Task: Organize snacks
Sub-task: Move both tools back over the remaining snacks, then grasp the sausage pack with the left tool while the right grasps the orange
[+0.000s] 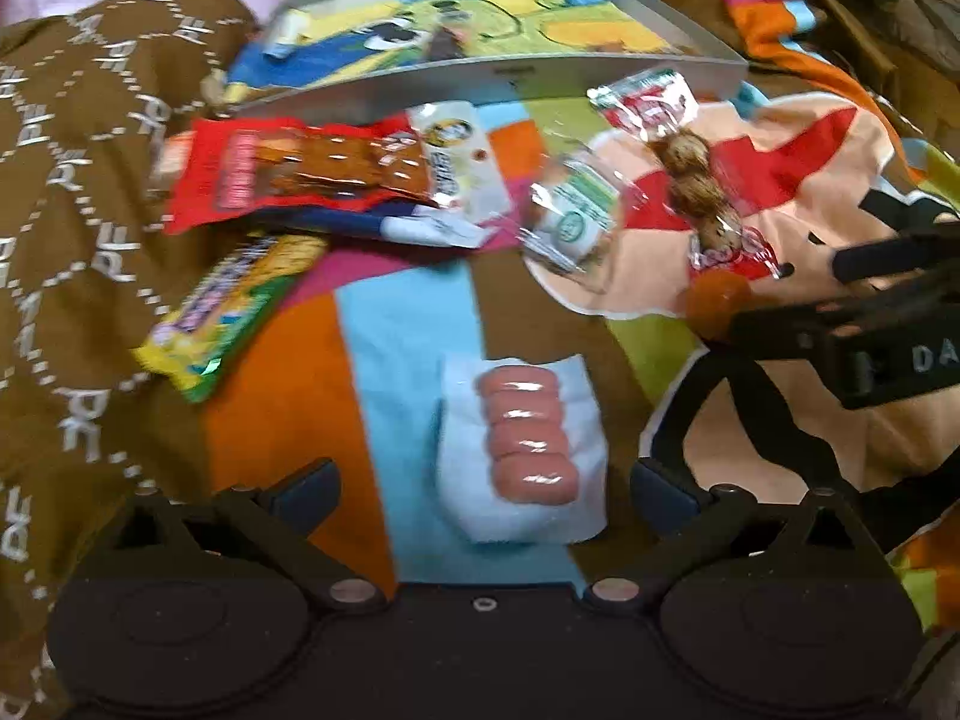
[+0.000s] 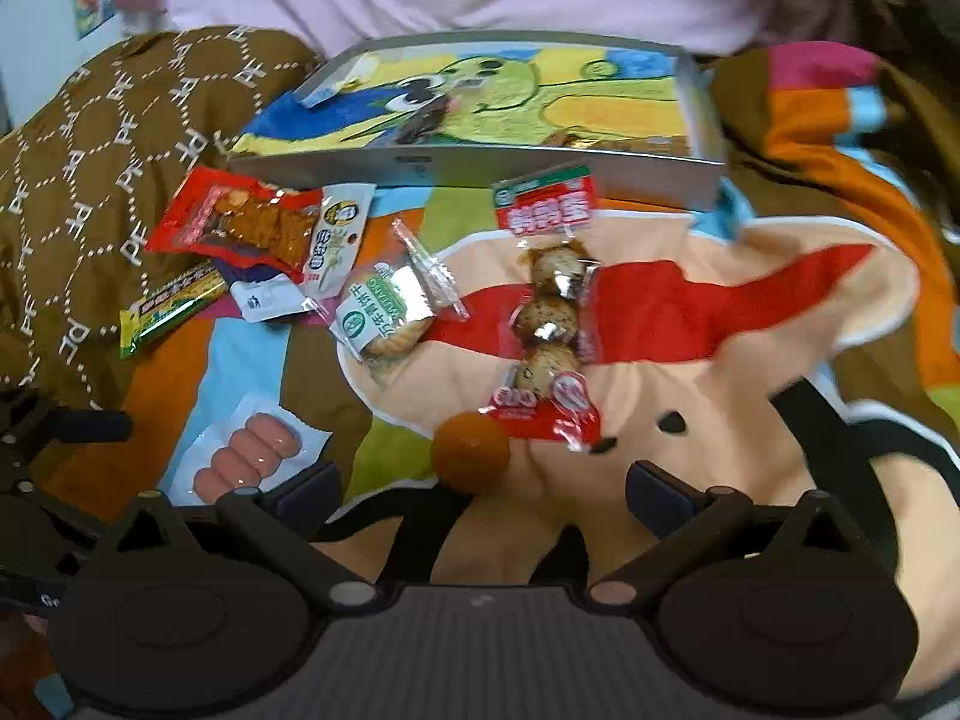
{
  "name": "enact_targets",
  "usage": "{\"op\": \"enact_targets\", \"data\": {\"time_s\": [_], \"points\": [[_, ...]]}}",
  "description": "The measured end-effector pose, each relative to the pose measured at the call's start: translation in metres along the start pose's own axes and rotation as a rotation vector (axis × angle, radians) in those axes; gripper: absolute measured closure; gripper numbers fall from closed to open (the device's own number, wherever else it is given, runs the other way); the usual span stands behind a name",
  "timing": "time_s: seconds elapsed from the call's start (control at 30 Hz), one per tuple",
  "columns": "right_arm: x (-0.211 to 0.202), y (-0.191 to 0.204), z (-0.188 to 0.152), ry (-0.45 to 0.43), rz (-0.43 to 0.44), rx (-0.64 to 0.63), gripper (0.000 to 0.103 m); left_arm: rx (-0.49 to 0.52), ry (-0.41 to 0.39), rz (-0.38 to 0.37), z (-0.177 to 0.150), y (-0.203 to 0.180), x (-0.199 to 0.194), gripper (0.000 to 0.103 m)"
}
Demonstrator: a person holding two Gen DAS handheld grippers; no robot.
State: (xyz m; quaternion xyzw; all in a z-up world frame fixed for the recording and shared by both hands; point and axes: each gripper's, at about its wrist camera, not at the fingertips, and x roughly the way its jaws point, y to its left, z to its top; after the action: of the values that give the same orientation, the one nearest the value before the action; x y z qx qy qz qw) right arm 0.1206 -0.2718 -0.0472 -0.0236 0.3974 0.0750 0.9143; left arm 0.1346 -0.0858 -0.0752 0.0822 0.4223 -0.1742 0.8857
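Lying lengthwise between open left tool [image 1: 486, 495] fingers, sausage pack [image 1: 527, 441].

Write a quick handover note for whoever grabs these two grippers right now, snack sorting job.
Left gripper: open, empty, lined up on the sausage pack.
Right gripper: open, empty, just short of the orange ball.
Loose on the blanket: red jerky pack, yellow-green bar, cracker packet, meatball skewer pack.
Tray: holds no snack that I can make out.
Done: nothing. Left: every snack.
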Motion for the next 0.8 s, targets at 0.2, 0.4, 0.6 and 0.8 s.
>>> {"op": "enact_targets", "data": {"time_s": [0.2,0.4,0.6,0.8], "points": [[0.023,-0.008,0.005,0.010,0.012,0.004,0.001,0.008,-0.004,0.009,0.005,-0.003,0.018,0.001],[0.032,-0.009,0.005,0.015,0.036,0.015,0.013,-0.018,0.020,-0.007,0.006,0.002,0.022,0.002],[0.034,-0.002,0.003,0.024,0.028,-0.002,0.027,-0.026,0.031,-0.006,0.006,0.001,0.021,0.013],[0.034,-0.004,0.003,0.028,0.014,0.025,0.047,-0.007,0.013,-0.063,0.006,-0.003,0.015,0.038]]}}
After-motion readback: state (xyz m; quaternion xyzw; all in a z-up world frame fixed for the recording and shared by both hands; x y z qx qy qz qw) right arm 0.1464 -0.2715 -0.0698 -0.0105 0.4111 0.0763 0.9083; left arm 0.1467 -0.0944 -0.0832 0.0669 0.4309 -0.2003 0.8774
